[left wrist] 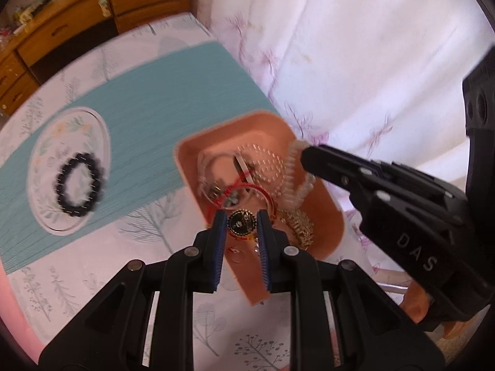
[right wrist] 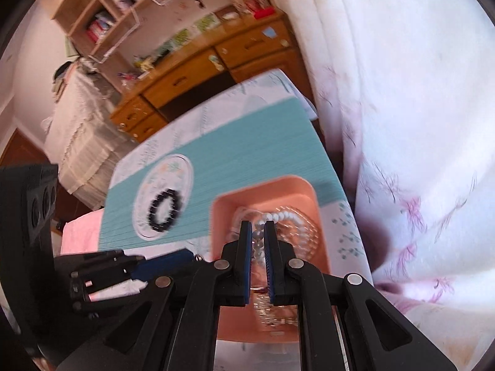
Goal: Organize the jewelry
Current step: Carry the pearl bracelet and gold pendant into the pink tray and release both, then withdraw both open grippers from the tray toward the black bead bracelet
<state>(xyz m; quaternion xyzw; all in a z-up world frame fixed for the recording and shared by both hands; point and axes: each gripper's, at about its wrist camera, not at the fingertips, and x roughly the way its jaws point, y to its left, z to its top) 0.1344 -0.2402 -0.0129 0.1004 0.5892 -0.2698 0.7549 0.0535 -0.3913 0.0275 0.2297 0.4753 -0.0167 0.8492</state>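
Pearls first: your right gripper (right wrist: 257,238) is narrowed onto the white pearl strand (right wrist: 280,216), which runs up between its blue pads and curls away to the far right inside the orange tray (right wrist: 297,185). Seen from the left wrist, the same strand (left wrist: 294,167) hangs off that gripper's tip (left wrist: 306,154) over the tray's far right side, drooping back toward the pile (blurred, so how much of it has left the tray floor can't be told). Its long axis lies roughly near-to-far, in line with the fingers that hold it.

Your left gripper (left wrist: 238,225) is partly open, its pads flanking the gold-rimmed black watch face (left wrist: 242,223) at the near end of the tray (left wrist: 334,216); whether the pads touch the rim isn't clear. The gold band (left wrist: 301,227) trails to the right of the dial, so the watch's long axis lies across the gripper, left to right.

Destination looks to be the oval floral dish (left wrist: 40,167) on the teal mat (left wrist: 173,99), well apart to the left, with a dark bead bracelet (left wrist: 79,184) already lying in it. The left gripper is the nearer one to that dish; the right has to cross the tray, and a red cord (left wrist: 247,190) tangled in the heap could drag along.
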